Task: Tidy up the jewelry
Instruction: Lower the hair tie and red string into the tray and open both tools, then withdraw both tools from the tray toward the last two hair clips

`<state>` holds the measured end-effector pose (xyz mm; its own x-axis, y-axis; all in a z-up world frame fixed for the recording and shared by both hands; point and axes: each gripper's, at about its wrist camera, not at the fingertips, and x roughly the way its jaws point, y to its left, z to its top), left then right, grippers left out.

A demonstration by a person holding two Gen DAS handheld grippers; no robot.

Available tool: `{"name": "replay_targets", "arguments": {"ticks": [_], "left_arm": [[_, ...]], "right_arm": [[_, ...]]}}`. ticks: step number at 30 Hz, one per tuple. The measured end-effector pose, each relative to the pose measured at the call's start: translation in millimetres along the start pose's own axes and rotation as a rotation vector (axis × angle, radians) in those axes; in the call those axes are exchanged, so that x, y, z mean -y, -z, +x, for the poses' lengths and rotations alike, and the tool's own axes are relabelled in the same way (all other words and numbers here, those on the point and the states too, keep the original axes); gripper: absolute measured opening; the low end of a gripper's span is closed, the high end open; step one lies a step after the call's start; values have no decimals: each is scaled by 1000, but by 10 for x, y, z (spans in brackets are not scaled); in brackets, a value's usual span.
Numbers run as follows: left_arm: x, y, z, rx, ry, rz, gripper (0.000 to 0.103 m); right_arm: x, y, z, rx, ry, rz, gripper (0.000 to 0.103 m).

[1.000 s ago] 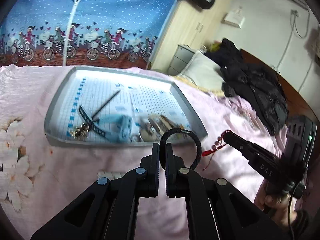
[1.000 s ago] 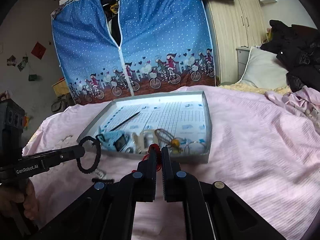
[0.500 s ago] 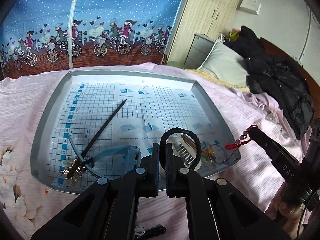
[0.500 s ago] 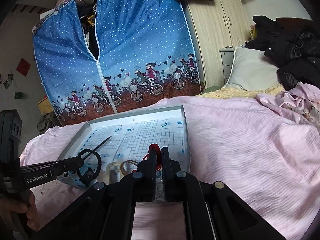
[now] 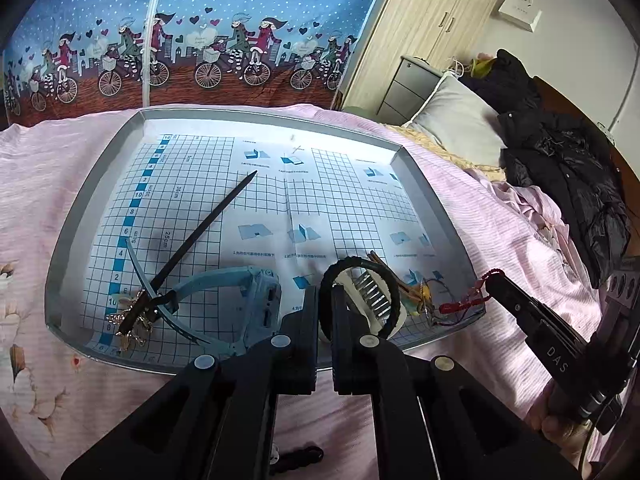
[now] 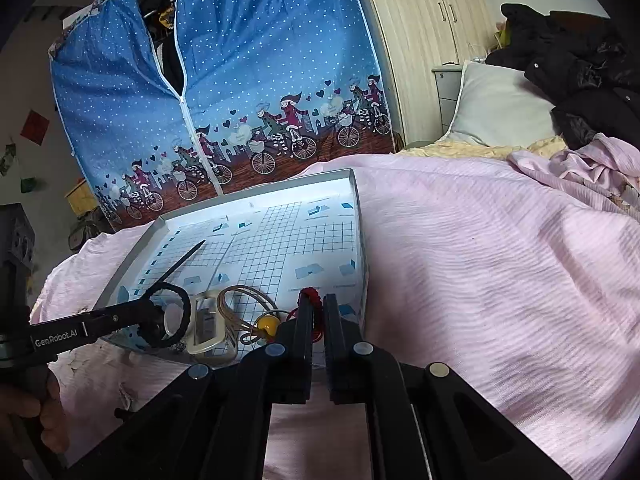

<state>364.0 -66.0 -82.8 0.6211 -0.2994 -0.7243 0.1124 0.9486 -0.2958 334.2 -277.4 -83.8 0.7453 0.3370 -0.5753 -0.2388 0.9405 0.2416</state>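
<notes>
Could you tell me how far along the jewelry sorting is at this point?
Several pieces already lie in the tray. In hand: the left gripper holds a black braided bracelet, the right gripper a red beaded bracelet, both over the tray's near edge. Left: releasing both.

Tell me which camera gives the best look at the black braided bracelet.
The left wrist view: the black braided bracelet fills the centre, pinched by the left tongs, its weave and full loop clear above the tray. The right wrist view shows the bracelet smaller, at the left edge.
</notes>
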Motion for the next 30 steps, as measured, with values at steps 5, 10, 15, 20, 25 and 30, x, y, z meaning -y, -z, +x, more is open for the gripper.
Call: {"name": "replay_targets", "arguments": {"ticks": [5, 10, 15, 20, 25, 30], "left_arm": [[9, -18, -19, -27, -27, -19, 21], [-40, -50, -268, 15, 19, -81, 48], [-27, -69, -739, 137, 31, -84, 86], [-13, 43, -1281, 302, -6, -63, 101], [29, 255, -1705, 370, -107, 19, 101], [17, 588, -2039, 393, -165, 73, 101]], "right_arm": [[-12, -27, -21, -6, -3, -11, 10], [-33, -56, -98, 10, -15, -6, 27], [-144, -80, -295, 56, -31, -22, 59], [-321, -70, -645, 143, -102, -44, 86], [-513, -38, -1029, 217, -126, -79, 103], [-700, 75, -1360, 261, -129, -102, 103]]}}
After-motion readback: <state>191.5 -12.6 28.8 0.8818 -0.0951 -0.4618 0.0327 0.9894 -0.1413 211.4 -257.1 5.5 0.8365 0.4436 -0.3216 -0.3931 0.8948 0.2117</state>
